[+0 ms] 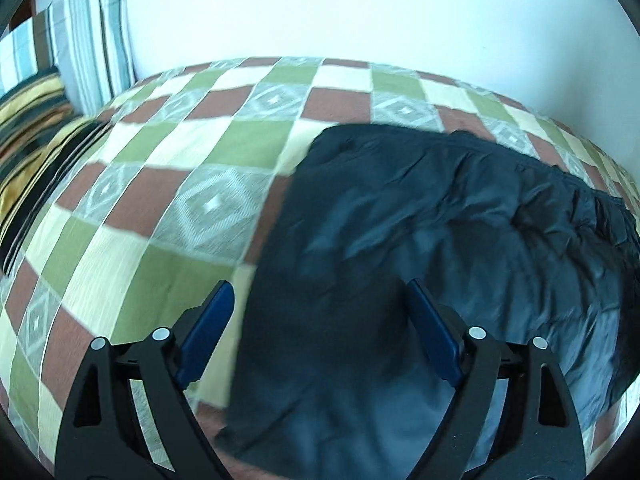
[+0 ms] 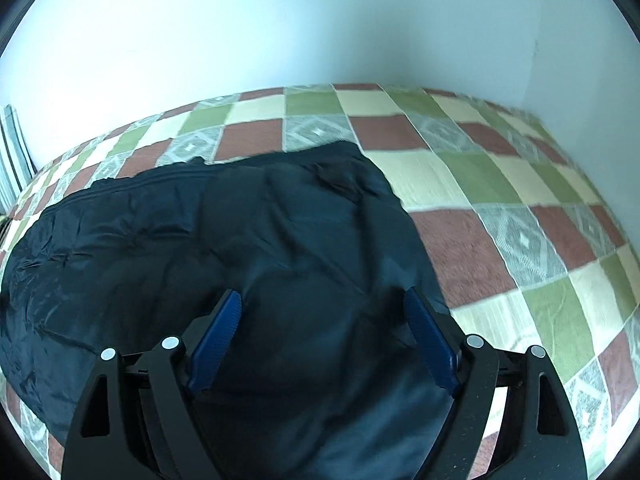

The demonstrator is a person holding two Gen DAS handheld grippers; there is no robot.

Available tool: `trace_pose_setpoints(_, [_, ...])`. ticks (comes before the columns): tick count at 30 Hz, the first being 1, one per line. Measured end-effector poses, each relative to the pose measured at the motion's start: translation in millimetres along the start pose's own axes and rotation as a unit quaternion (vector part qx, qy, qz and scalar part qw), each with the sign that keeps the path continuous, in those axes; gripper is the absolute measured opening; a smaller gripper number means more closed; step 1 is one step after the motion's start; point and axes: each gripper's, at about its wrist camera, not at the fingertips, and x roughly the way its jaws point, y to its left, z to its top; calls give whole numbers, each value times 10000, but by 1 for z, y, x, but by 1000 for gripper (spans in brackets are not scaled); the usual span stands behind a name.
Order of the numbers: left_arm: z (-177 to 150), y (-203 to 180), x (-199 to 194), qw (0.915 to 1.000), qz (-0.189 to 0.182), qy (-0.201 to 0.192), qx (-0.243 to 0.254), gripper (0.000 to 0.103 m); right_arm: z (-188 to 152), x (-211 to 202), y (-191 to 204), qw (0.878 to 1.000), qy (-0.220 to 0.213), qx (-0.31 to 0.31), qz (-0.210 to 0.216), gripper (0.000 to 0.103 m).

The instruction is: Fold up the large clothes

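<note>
A large dark navy garment [image 1: 420, 240] lies spread on the checkered bed cover [image 1: 192, 152]. It also shows in the right wrist view [image 2: 248, 240]. My left gripper [image 1: 320, 292] is open and empty, hovering over the garment's left edge. My right gripper [image 2: 322, 300] is open and empty, hovering over the garment's right part near its right edge. The garment's surface is wrinkled and shiny. Both views are blurred by motion.
Striped pillows [image 1: 84, 48] and a dark yellow-striped pillow [image 1: 32, 108] lie at the bed's left end against the white wall [image 1: 320, 8]. The bed cover [image 2: 520, 208] extends right to a wall corner [image 2: 536, 80].
</note>
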Motion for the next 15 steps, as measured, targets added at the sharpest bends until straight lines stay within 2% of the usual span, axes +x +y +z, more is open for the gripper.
trace_pose_setpoints(7, [-18,7,10,9992,-365,148,-100,95,-7,8,-17,9998,152,101,-24,87])
trace_pose_setpoints(15, [-18,15,36,9942,-772,413,-625,99,-8,15,-28,9997,243,102,-16,90])
